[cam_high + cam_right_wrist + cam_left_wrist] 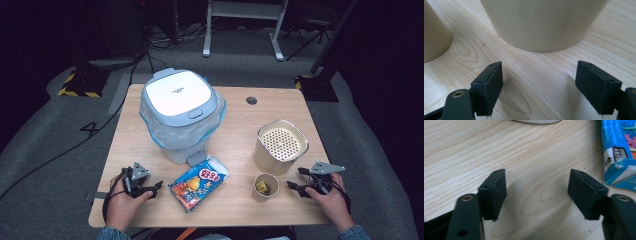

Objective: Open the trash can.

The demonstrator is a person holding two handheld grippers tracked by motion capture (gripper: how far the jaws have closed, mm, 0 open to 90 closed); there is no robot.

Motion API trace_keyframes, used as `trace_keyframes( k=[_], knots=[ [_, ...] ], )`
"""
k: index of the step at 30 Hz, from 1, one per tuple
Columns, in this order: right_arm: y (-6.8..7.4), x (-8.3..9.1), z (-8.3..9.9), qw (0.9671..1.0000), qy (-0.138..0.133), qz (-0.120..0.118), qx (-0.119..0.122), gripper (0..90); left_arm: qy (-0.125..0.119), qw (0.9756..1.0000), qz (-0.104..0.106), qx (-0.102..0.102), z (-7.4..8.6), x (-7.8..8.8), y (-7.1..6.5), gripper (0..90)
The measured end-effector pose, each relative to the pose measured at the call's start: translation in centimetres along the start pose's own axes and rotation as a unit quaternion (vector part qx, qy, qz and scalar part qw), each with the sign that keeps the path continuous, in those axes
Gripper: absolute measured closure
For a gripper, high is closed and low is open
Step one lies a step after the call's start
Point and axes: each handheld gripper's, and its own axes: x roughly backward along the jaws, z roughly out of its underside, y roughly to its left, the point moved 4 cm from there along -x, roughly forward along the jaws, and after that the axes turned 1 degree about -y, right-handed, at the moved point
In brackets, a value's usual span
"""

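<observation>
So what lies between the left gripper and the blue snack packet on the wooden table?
Nothing: bare wood separates the open left gripper from the blue snack packet in the high view; the left gripper view shows the same.

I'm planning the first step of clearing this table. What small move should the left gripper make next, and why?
Probably ease the left gripper toward the blue snack packet beside it. Its jaws stand open over bare wood with nothing between them, and in the left gripper view the packet's edge lies just off to one side. The bin behind is lidded, so the packet looks like the nearest thing to pick up.
</observation>
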Motion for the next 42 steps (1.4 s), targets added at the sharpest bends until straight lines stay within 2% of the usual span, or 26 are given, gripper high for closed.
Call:
trace_keyframes(
  k=[2, 3, 4, 7, 9, 11, 13, 14, 16, 19, 21, 23, 25, 27, 28, 30, 32, 35, 39, 42],
  knots=[
    [0.0, 0.0, 0.0, 1.0000, 0.000, 0.000, 0.000, 22.7, 0.009, 0.9999, -0.004, -0.010, -0.3, 0.2, 0.1, 43.5],
    [0.0, 0.0, 0.0, 1.0000, 0.000, 0.000, 0.000, 22.7, 0.008, 0.9998, -0.004, -0.016, -0.5, 0.4, 0.0, 43.7],
    [0.0, 0.0, 0.0, 1.0000, 0.000, 0.001, 0.000, 22.9, 0.006, 0.9997, 0.003, -0.023, -0.7, 0.6, -0.1, 46.0],
    [0.0, 0.0, 0.0, 1.0000, -0.001, 0.001, -0.001, 23.4, -0.004, 0.9993, 0.027, -0.026, -1.2, 1.4, -0.4, 52.6],
    [0.0, 0.0, 0.0, 1.0000, -0.001, 0.001, -0.002, 23.8, -0.021, 0.9972, 0.056, -0.046, -1.6, 1.8, -0.8, 52.6],
    [0.0, 0.0, 0.0, 1.0000, -0.001, 0.002, -0.002, 23.9, -0.016, 0.9942, 0.086, -0.063, -1.8, 2.2, -1.3, 52.1],
    [0.0, 0.0, 0.0, 1.0000, -0.001, 0.003, -0.001, 23.8, -0.004, 0.9919, 0.092, -0.087, -2.1, 2.7, -1.6, 51.7],
    [0.0, 0.0, 0.0, 1.0000, -0.001, 0.003, -0.001, 23.9, -0.002, 0.9915, 0.092, -0.092, -2.2, 2.9, -1.7, 50.8],
    [0.0, 0.0, 0.0, 1.0000, -0.001, 0.003, -0.001, 23.8, 0.001, 0.9919, 0.093, -0.086, -2.5, 3.3, -1.8, 52.1],
    [0.0, 0.0, 0.0, 1.0000, -0.001, 0.003, 0.000, 23.8, -0.020, 0.9914, 0.094, -0.089, -3.6, 4.0, -1.8, 49.4],
    [0.0, 0.0, 0.0, 1.0000, -0.001, 0.003, 0.000, 23.8, -0.029, 0.9901, 0.102, -0.093, -4.2, 4.3, -2.0, 51.9],
    [0.0, 0.0, 0.0, 1.0000, -0.001, 0.003, -0.001, 23.8, -0.030, 0.9902, 0.107, -0.084, -4.8, 4.6, -2.2, 55.4],
    [0.0, 0.0, 0.0, 1.0000, -0.001, 0.003, 0.000, 23.8, -0.039, 0.9888, 0.122, -0.077, -5.5, 5.1, -2.5, 57.6],
    [0.0, 0.0, 0.0, 1.0000, -0.001, 0.003, 0.000, 23.8, -0.051, 0.9864, 0.136, -0.078, -6.4, 5.7, -2.9, 58.0],
    [0.0, 0.0, 0.0, 1.0000, -0.001, 0.003, 0.000, 23.8, -0.056, 0.9858, 0.136, -0.081, -6.8, 6.1, -3.0, 58.2],
    [0.0, 0.0, 0.0, 1.0000, -0.001, 0.003, 0.000, 23.8, -0.062, 0.9855, 0.141, -0.070, -7.7, 6.8, -3.1, 58.6],
    [0.0, 0.0, 0.0, 1.0000, -0.001, 0.003, 0.000, 23.8, -0.080, 0.9832, 0.148, -0.070, -8.7, 7.5, -3.1, 59.8],
    [0.0, 0.0, 0.0, 1.0000, -0.001, 0.003, 0.000, 23.9, -0.116, 0.9771, 0.161, -0.076, -10.1, 8.5, -3.2, 59.4],
    [0.0, 0.0, 0.0, 1.0000, -0.001, 0.003, 0.000, 24.1, -0.133, 0.9683, 0.192, -0.088, -11.7, 9.8, -3.4, 63.6],
    [0.0, 0.0, 0.0, 1.0000, -0.002, 0.002, 0.001, 24.8, -0.142, 0.9637, 0.201, -0.103, -12.9, 10.5, -3.4, 65.7]
  ],
)
